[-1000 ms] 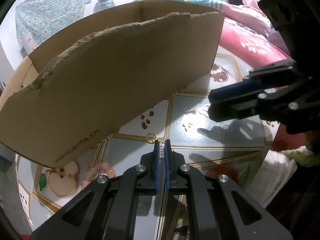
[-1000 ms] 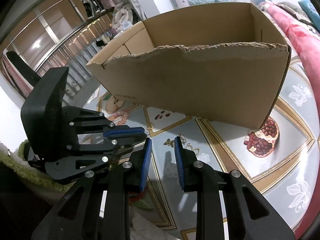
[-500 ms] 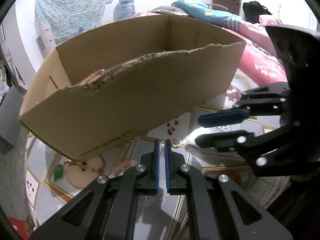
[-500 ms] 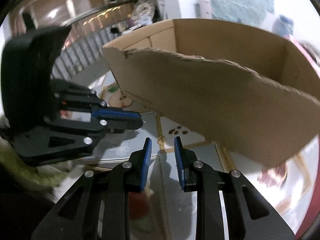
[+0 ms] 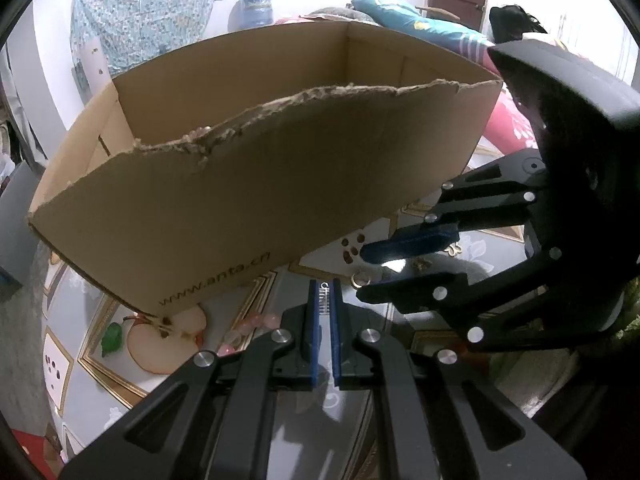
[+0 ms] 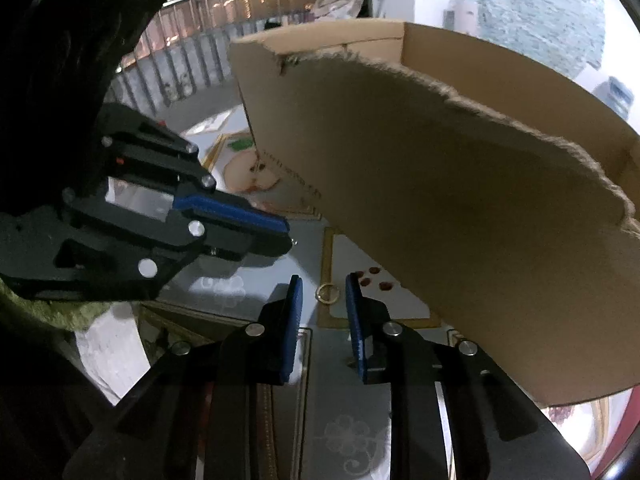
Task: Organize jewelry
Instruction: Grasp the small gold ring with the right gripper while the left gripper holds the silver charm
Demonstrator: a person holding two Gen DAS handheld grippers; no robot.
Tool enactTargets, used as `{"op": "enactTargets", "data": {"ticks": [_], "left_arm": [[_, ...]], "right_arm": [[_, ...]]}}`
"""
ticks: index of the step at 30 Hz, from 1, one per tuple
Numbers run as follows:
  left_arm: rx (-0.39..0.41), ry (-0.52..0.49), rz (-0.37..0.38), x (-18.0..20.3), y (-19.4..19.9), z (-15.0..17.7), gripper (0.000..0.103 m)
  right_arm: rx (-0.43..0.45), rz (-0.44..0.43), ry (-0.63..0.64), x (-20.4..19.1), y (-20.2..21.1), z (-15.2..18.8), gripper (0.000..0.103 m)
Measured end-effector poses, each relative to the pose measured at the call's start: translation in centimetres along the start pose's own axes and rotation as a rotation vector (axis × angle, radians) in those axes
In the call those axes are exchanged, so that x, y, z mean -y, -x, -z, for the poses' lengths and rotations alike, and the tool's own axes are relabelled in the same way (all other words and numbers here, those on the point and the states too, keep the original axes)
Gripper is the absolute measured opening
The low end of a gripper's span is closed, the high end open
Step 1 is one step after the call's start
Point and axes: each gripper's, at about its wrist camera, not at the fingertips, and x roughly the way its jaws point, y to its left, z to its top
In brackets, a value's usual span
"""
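— Looking over my two grippers: what are they on?

— Left gripper [image 5: 325,285]: its two ribbed blue pads are clenched on one thin silver piece [image 5: 325,299], comb-toothed and flat, pinched upright at the very tips. I cannot tell what kind of jewel it is.

— And the right?

— Right gripper [image 6: 324,278]: its jaws are closing. One ring [image 6: 321,293] lies between them, a plain gold hoop flat on the table [image 6: 344,420], and neither pad is on it yet.

— What is the table like?

— Glossy, with printed fruit inside gold frames: a halved apple, some red seeds. It reflects my black fingers.

— Anything else on it?

— One box [image 5: 260,200], brown corrugated cardboard, open on top, its near wall torn to a ragged, fuzzy edge. It stands just behind the ring. By its near corner, left of my left fingers, lies a string of round pale pink beads [image 5: 248,328]; part is hidden, so I cannot count them.

— How do the grippers stand?

— Tips close together, the right one coming in from the side.
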Motion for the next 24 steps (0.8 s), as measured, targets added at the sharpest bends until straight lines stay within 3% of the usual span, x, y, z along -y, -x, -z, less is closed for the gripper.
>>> {"op": "enactTargets", "data": {"ticks": [4,15,17,24], "left_arm": [[0.000,0.003,0.001,-0.2,0.0,-0.1,0.004],[0.005,0.005,-0.002,-0.2,0.3,0.0,0.004],[0.007,0.006,-0.003,-0.2,0.4,0.1,0.004],[0.029,0.004,-0.009,0.1,1.3,0.3,0.004]], "right_arm": [[-0.003,-0.002,0.014,-0.1,-0.1,0.1,0.009],[0.005,-0.006,0.012,0.0,0.6,0.1,0.008],[0.007,-0.006,0.008,-0.2,0.2,-0.1,0.001],[0.040,-0.001,-0.025,-0.3,1.6,0.1,0.001]]}}
